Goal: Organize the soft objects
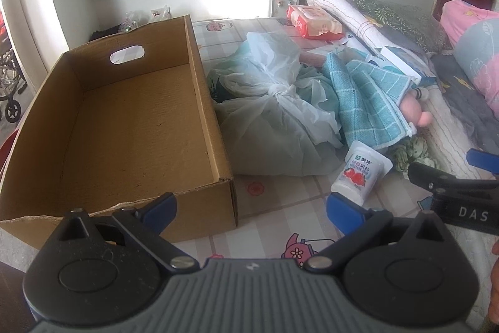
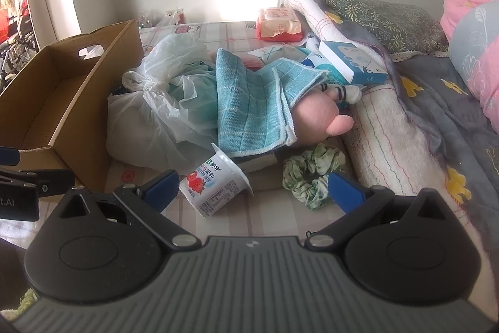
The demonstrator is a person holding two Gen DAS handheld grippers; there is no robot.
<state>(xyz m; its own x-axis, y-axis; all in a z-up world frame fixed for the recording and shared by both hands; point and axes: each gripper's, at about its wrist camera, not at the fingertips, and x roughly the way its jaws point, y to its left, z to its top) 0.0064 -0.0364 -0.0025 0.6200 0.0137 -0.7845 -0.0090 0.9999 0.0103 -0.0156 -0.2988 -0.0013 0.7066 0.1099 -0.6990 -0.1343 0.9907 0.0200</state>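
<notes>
Nothing had been sorted yet, as far as could be judged: the cardboard box point(image 1: 124, 127) stood empty at the bed's left edge, and every soft thing lay outside it on the bed point(image 1: 274, 208). Just right of the box sat a knotted white plastic bag point(image 1: 274, 102), with a teal checked cloth point(image 2: 249, 111) draped over a pink plush toy point(image 2: 315, 114). A green scrunchie point(image 2: 312, 173) lay crumpled near the bed's front edge, beside a tipped yogurt cup point(image 2: 215, 186). The left gripper point(image 1: 251, 208) and right gripper point(image 2: 251, 189) both hovered wide open, holding nothing; the right one framed the cup and scrunchie.
</notes>
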